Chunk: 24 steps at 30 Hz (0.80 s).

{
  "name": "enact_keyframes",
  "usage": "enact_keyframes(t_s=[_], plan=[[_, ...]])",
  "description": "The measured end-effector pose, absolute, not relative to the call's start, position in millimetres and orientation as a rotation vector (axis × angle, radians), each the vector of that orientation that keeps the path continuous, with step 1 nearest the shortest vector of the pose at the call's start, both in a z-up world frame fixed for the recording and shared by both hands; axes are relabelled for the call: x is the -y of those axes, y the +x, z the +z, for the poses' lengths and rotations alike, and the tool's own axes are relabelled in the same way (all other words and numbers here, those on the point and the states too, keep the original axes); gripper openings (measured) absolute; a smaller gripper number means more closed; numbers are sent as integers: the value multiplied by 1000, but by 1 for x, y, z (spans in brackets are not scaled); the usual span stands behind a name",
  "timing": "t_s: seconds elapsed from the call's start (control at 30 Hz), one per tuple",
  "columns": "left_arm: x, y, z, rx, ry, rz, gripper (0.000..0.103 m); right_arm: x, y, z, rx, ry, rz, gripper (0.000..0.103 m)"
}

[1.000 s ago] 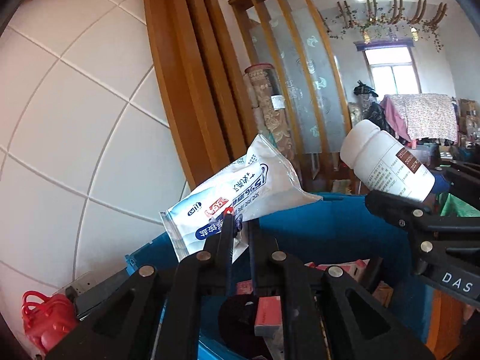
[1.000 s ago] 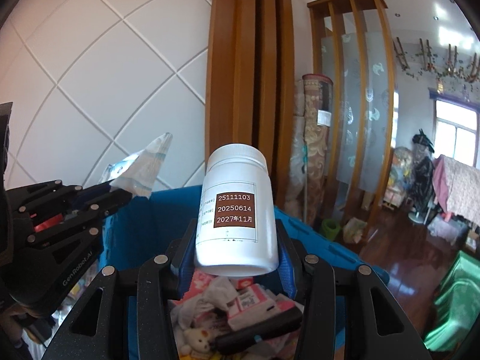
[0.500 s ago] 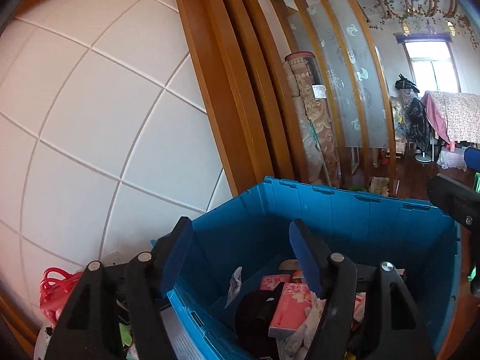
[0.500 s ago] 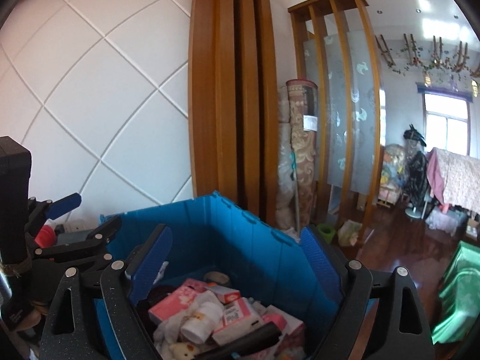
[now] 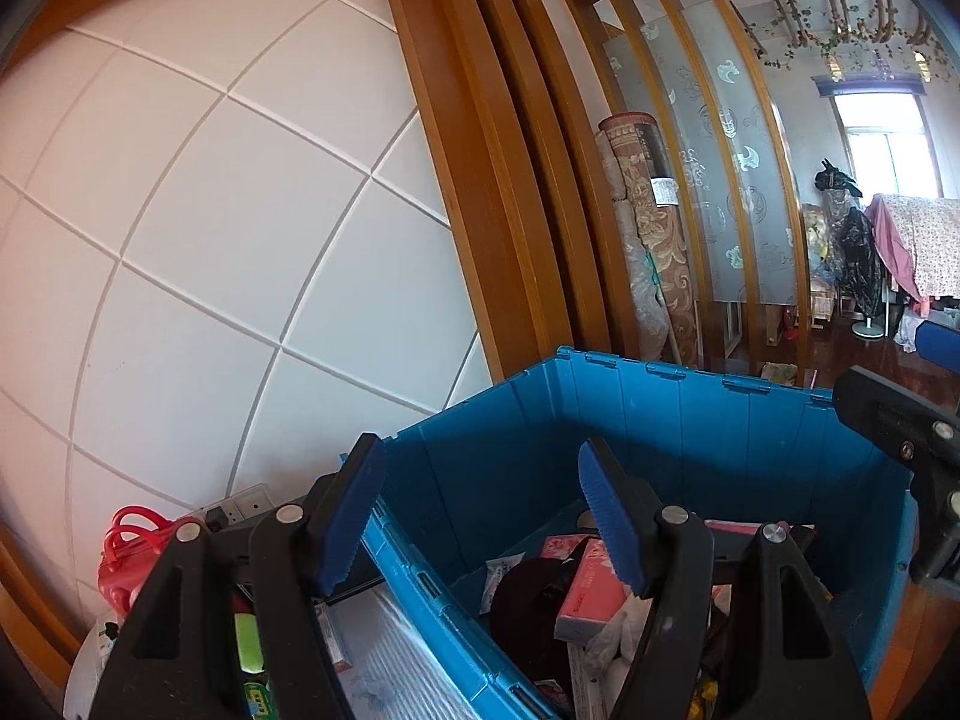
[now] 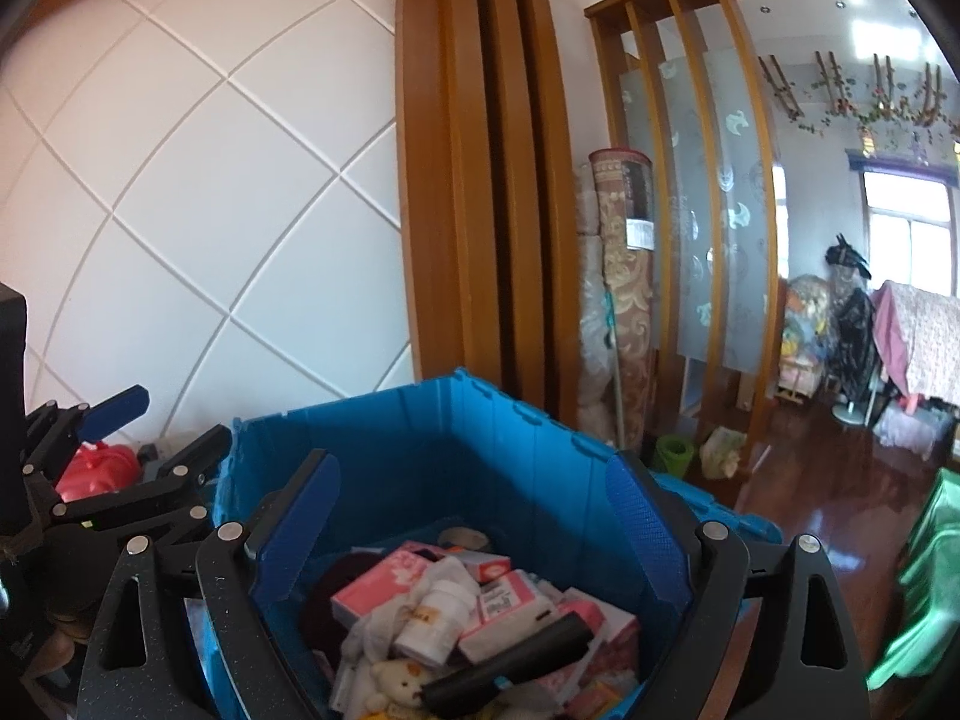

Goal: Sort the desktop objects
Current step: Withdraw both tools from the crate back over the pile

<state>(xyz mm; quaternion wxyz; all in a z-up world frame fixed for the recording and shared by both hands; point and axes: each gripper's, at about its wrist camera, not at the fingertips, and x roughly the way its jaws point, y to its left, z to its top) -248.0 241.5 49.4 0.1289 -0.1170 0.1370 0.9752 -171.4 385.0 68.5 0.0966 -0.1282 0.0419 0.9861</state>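
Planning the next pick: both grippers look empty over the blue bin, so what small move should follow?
Probably draw both back from the bin toward whatever is unsorted. The left gripper and right gripper stand open with nothing between their pads, and the white bottle already lies inside.

My left claw [image 5: 480,516] is a black, matte, faintly speckled frame of angular arms with triangular cut-outs. Round silver screws sit at each pivot. Its two fingers [image 5: 609,519] end in blue ribbed pads with sawtooth edges. My right claw [image 6: 474,516] is built the same way: black arms, silver screw heads, slotted cut-outs, and broad blue pads with a fine cross-hatched grip texture. Seen from the right wrist view, the left claw's side shows stacked black linkages, small silver rivets and a blue tip.
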Motion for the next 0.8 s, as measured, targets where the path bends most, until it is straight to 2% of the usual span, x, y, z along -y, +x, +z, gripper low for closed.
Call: enact_keyframes(t_s=[0.4, 0.8], plan=[[-135, -209, 42, -271, -347, 2946, 66, -305, -139, 78, -113, -296, 3058, 97], [-34, -175, 22, -302, -442, 2971, 66, -195, -107, 58, -99, -399, 3134, 99]])
